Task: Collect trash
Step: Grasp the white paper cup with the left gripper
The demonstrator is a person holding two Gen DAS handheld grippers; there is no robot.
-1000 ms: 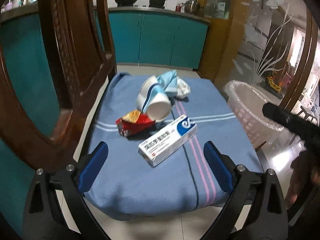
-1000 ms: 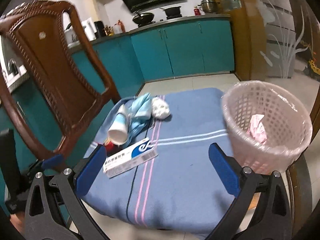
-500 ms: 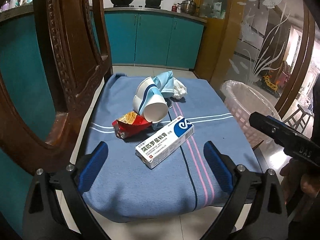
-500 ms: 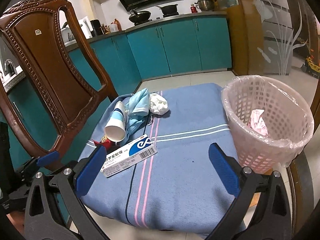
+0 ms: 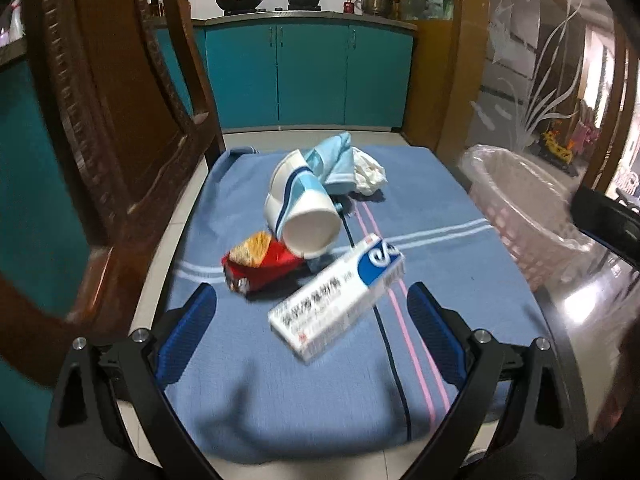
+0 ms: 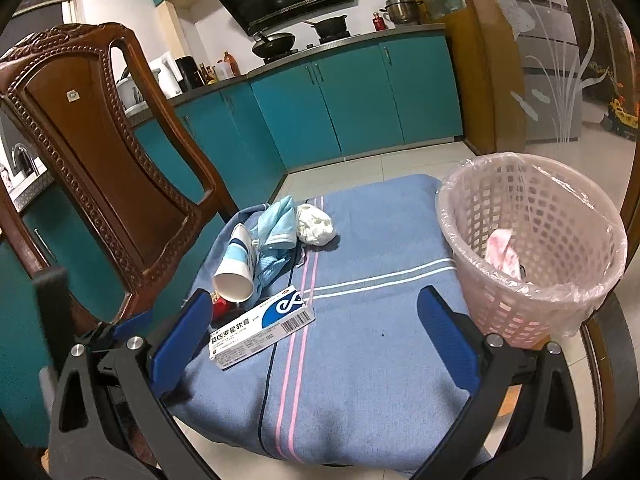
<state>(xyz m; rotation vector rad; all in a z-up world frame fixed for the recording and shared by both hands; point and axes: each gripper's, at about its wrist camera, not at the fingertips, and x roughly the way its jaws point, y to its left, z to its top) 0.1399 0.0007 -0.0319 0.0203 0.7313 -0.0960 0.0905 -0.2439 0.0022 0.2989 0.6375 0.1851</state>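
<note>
Trash lies on a blue cloth (image 5: pixel 248 400) over a chair seat: a white and blue medicine box (image 5: pixel 338 295) (image 6: pixel 262 327), a red snack wrapper (image 5: pixel 256 267), a tipped paper cup (image 5: pixel 300 212) (image 6: pixel 237 266), a light blue face mask (image 5: pixel 334 164) (image 6: pixel 276 222) and a crumpled white tissue (image 5: pixel 370 170) (image 6: pixel 315 225). My left gripper (image 5: pixel 312 320) is open, its pads either side of the box, just short of it. My right gripper (image 6: pixel 314 328) is open and empty above the seat. A pink lined basket (image 6: pixel 532 248) (image 5: pixel 516 208) stands at the seat's right edge with pink trash inside.
The carved wooden chair back (image 6: pixel 92 152) (image 5: pixel 100 120) rises on the left. Teal kitchen cabinets (image 5: pixel 308 76) stand behind, across tiled floor. A frosted glass partition (image 6: pixel 560 60) is on the right. The right gripper's black body (image 5: pixel 604 220) shows at the left wrist view's right edge.
My left gripper has moved forward and lower toward the medicine box, which now sits between its pads. The right gripper has drawn back a little and stays open.
</note>
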